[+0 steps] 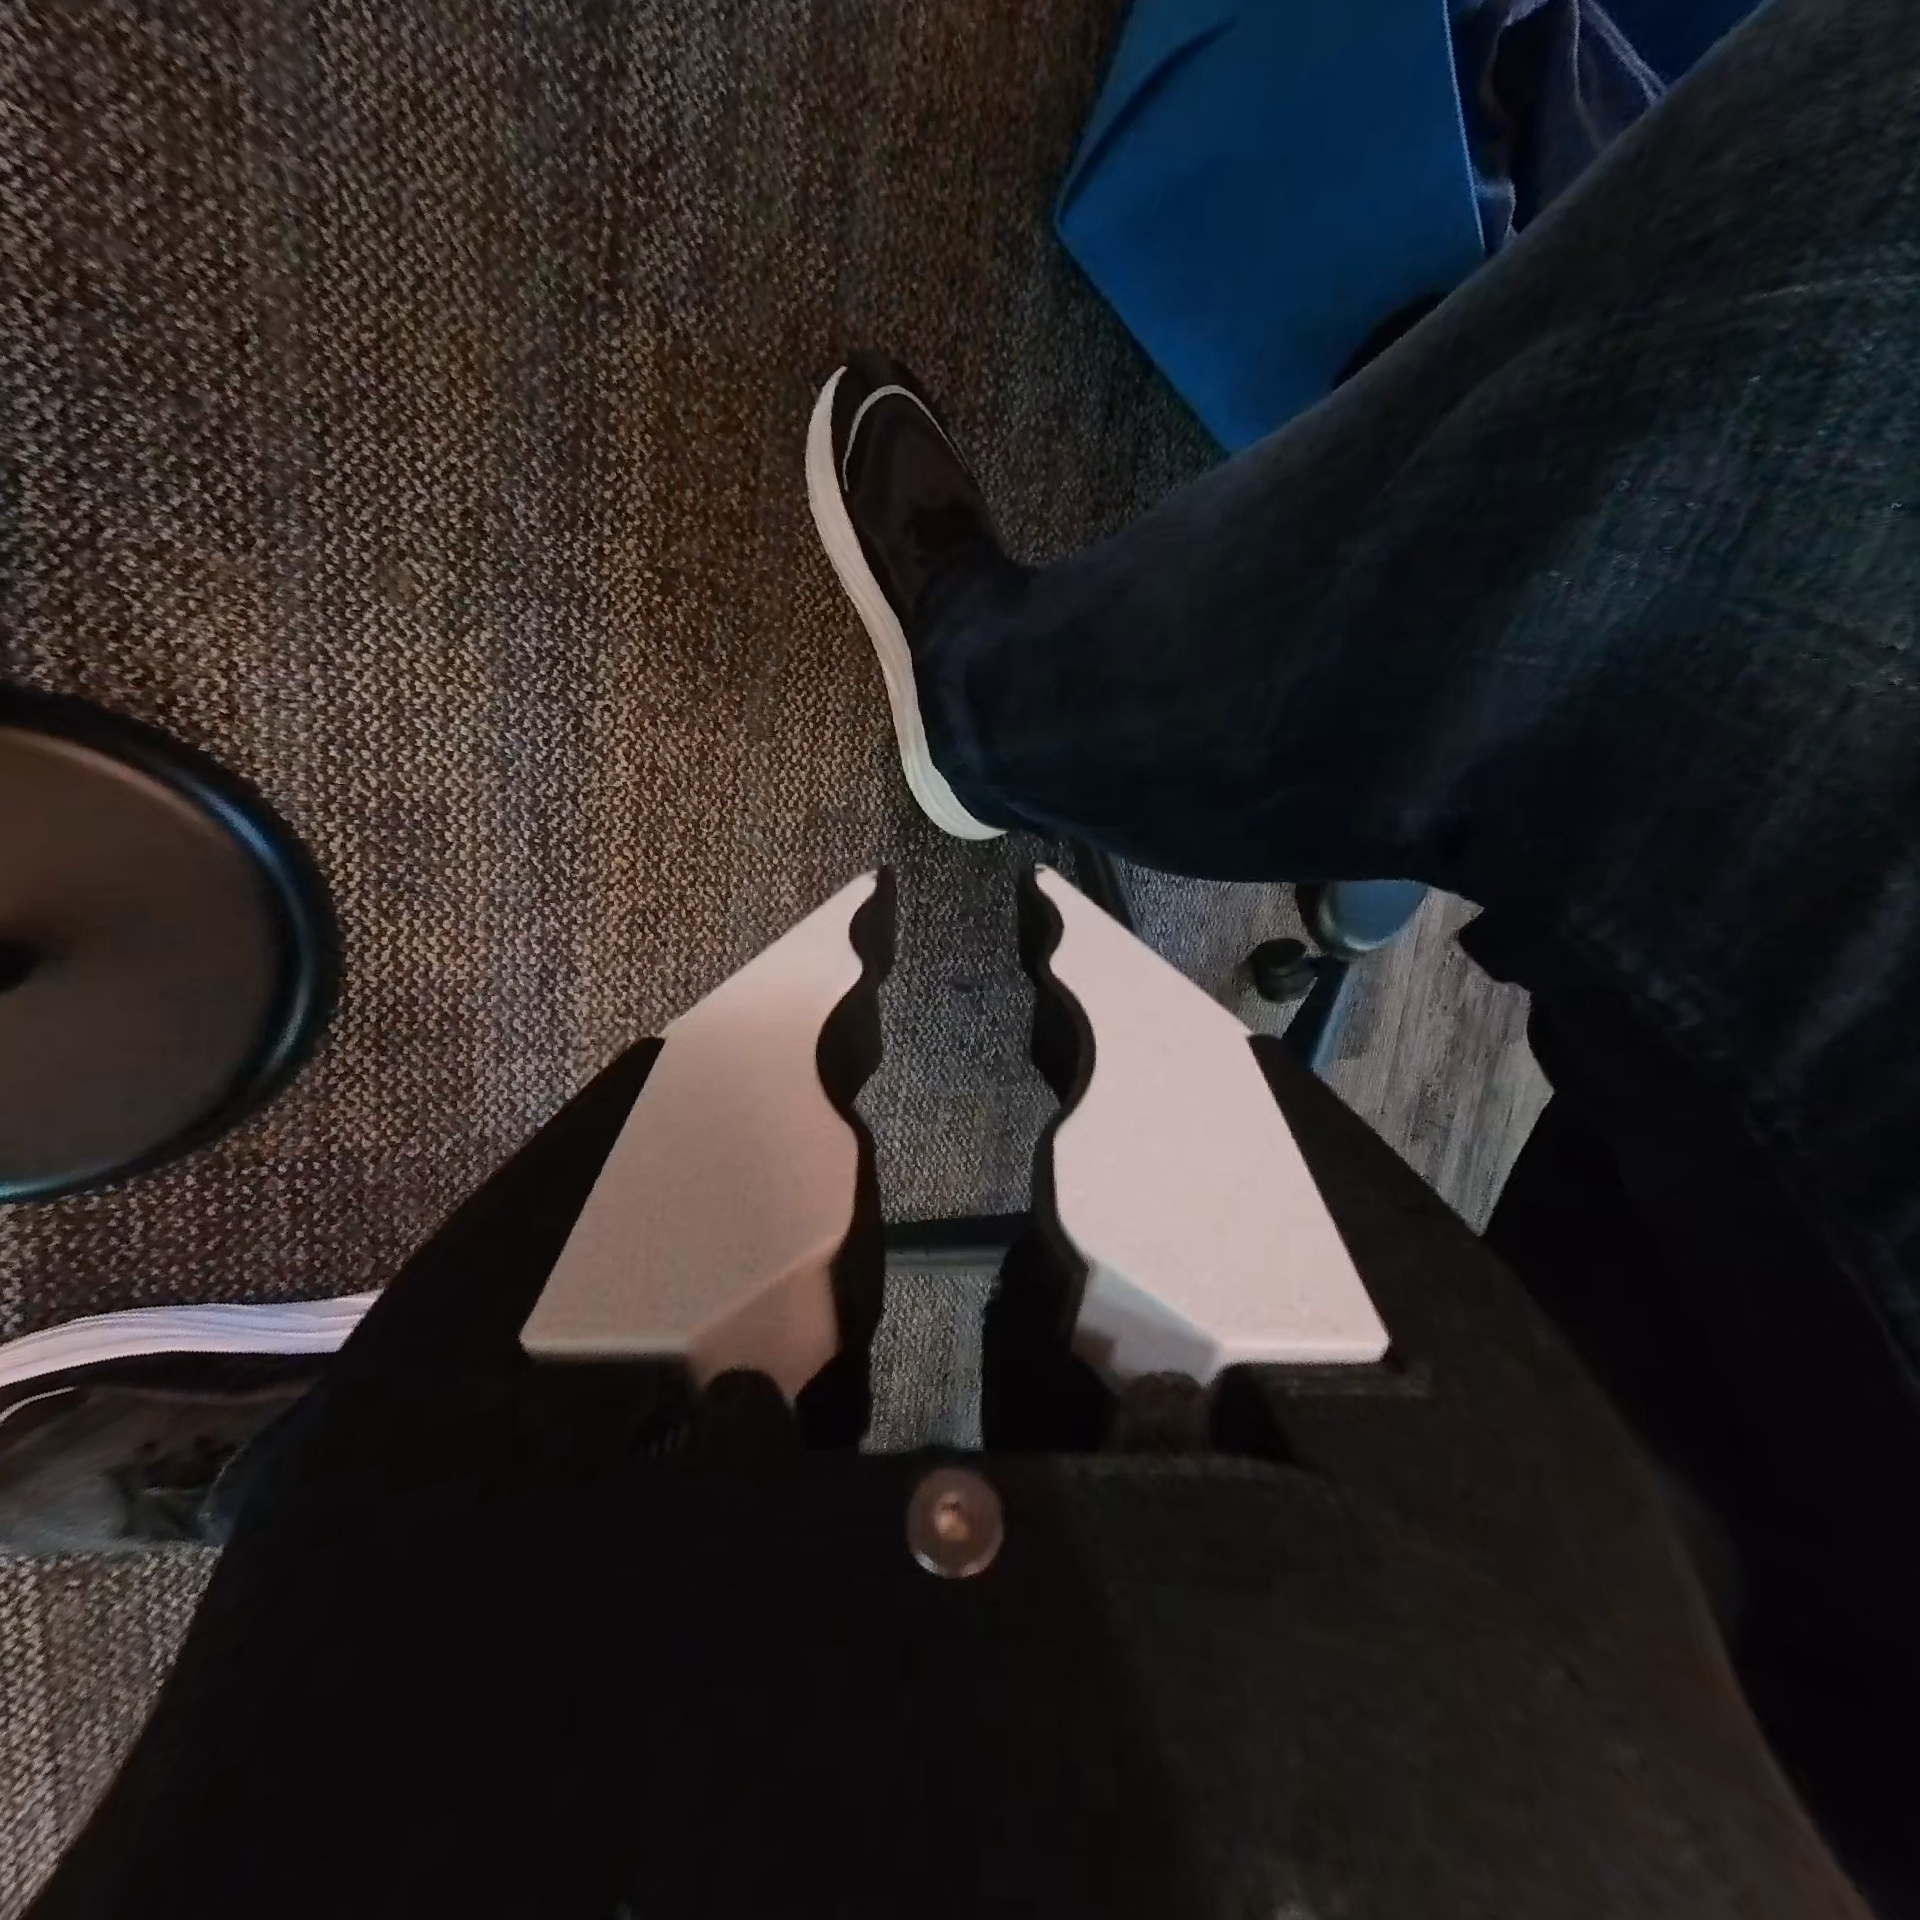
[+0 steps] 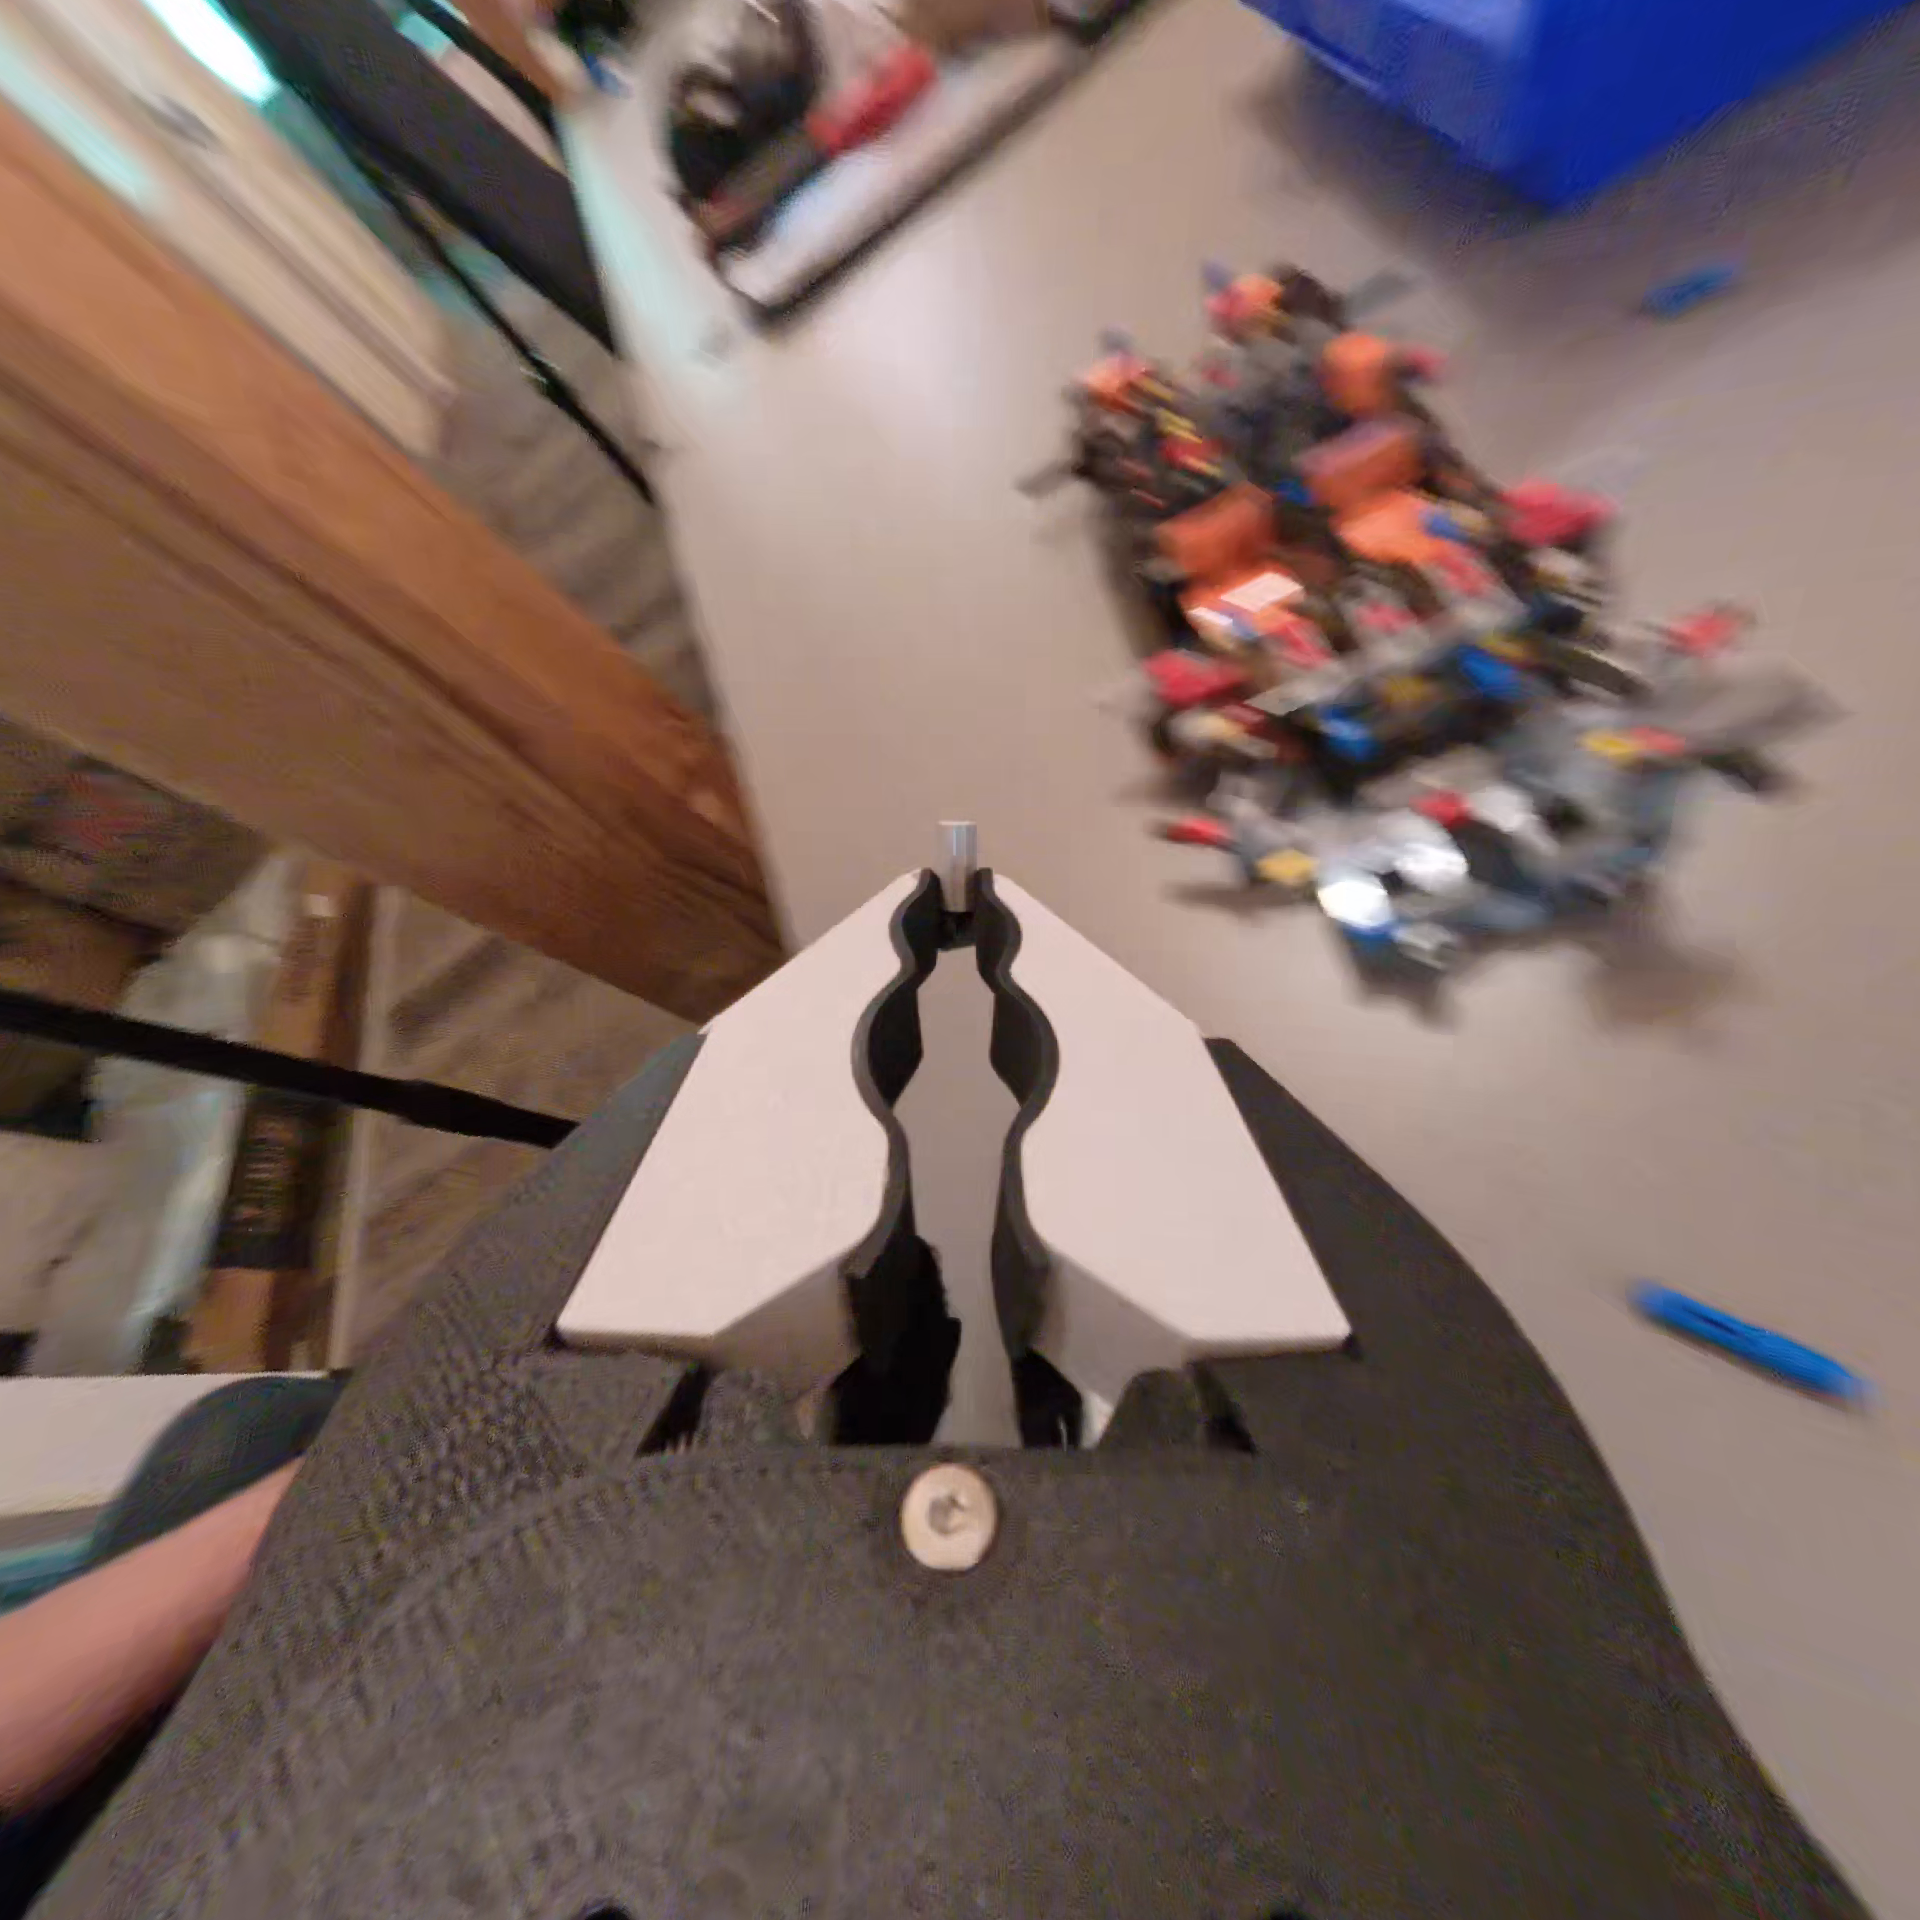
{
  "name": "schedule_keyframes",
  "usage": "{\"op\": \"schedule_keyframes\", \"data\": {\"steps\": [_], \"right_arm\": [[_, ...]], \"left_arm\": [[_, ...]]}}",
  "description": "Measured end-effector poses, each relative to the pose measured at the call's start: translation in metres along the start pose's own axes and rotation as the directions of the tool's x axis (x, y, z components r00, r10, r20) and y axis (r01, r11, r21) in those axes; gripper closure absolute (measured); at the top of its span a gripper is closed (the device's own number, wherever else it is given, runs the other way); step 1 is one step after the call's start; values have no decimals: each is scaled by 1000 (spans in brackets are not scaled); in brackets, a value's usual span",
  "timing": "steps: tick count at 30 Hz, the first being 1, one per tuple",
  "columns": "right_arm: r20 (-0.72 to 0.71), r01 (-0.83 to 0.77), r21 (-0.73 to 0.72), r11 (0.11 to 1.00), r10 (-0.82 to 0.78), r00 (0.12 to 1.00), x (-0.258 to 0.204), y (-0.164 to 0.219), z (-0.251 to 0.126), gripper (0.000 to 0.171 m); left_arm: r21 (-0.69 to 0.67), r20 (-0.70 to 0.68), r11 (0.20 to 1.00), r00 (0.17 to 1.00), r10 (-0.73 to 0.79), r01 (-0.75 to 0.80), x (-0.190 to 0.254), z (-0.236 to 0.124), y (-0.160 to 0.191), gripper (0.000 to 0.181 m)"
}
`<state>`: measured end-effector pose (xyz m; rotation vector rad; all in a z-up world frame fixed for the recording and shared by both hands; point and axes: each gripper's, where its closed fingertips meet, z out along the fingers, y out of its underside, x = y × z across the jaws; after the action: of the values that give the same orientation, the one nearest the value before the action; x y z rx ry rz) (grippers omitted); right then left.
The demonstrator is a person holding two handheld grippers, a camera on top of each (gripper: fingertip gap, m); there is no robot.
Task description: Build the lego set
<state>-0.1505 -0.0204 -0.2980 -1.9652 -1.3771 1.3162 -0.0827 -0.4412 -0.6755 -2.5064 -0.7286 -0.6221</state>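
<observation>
In the right wrist view my right gripper [image 2: 957,883] is shut on a small light-grey cylindrical lego piece [image 2: 957,844] that sticks out past the fingertips. It hovers over the grey table [image 2: 935,582], to the left of and nearer than a blurred pile of loose lego pieces [image 2: 1382,613] in orange, red, blue, black and grey. In the left wrist view my left gripper [image 1: 959,883] is open and empty, with a clear gap between the fingers. It points down at the carpet [image 1: 468,468] below the table, away from any lego.
A blue bin [image 2: 1579,83] stands at the table's far right, a tray with dark items [image 2: 831,135] at the far end, a loose blue piece [image 2: 1745,1340] at the right. A wooden board [image 2: 364,623] is left. A person's leg [image 1: 1455,623], shoe [image 1: 904,561] and a round base [image 1: 125,956] show below. One gripper's finger ends stand about 55 cm off the other's.
</observation>
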Motion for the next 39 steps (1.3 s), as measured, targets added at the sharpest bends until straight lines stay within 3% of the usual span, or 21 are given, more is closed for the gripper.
{"op": "schedule_keyframes", "data": {"steps": [4,7,9,13,15,17,19,20,23,26,31,34,39], "right_arm": [[-224,11,-177,984,-51,973,66,30,-1,166],[-194,-10,-199,980,-30,981,65,28,-7,156],[-238,73,-146,987,-106,965,63,13,-21,153],[-213,335,-55,941,-339,917,24,-12,-50,149],[-118,512,37,858,-505,855,-33,-16,-61,148],[-38,675,120,728,-676,736,-95,5,-52,167],[164,753,116,647,-761,628,-144,66,-19,171],[259,753,52,655,-738,624,-154,98,4,171],[425,730,-116,673,-631,649,-149,183,82,171],[543,647,-266,714,-444,713,-116,257,168,160],[448,441,-418,794,-243,861,-5,336,323,165],[333,359,-507,784,-206,920,75,382,405,164],[125,154,-603,783,-98,987,193,444,502,154]], "left_arm": [[7,-6,1000,1000,0,0,-2,-3,2,159],[6,-2,1000,1000,12,-12,-2,-4,2,159],[13,-3,1000,1000,19,-19,1,-8,0,159],[14,-3,999,999,40,-40,4,-14,-4,159],[25,-16,998,998,53,-52,11,-19,-10,158],[23,-20,996,996,83,-82,17,-22,-13,158],[24,-30,994,994,103,-102,22,-24,-13,158],[24,-39,994,993,107,-107,24,-23,-12,158],[1,-65,994,992,112,-112,22,-13,-1,159],[-39,-90,991,988,122,-126,16,-3,6,158],[-46,-156,994,983,93,-101,11,5,0,157],[-66,-180,994,981,76,-89,6,7,1,156],[-57,-209,997,977,47,-60,0,5,-14,156]]}}
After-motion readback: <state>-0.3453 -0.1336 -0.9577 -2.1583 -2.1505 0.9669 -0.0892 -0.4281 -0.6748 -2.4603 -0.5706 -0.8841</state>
